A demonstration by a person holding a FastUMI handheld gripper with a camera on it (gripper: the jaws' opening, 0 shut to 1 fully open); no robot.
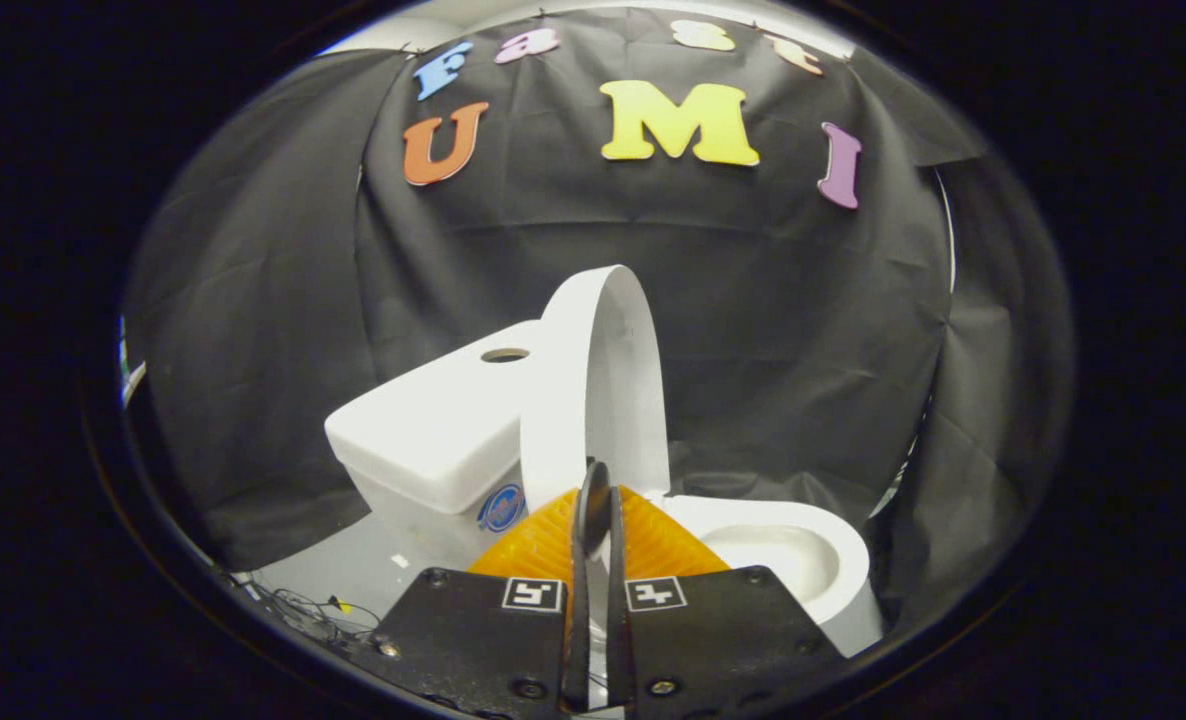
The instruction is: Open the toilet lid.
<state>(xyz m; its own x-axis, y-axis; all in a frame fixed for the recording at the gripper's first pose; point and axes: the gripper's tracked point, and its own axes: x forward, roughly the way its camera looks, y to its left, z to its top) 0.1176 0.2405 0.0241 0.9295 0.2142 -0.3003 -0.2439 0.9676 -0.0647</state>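
We hold the gripper [595, 500] clenched on the toilet lid [593, 385], which stands nearly upright just ahead of the fingers, edge-on (long axis vertical), between the tank [433, 430] and the open bowl [793, 560].

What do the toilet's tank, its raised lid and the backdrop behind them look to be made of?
Tank: likely glazed ceramic, white and glossy with soft highlights and thick rounded edges. Lid: probably plastic, a thin smooth white shell, upright, its edge pinched between the gripper fingers. Backdrop: black woven cloth, matte, with creases and hanging folds.
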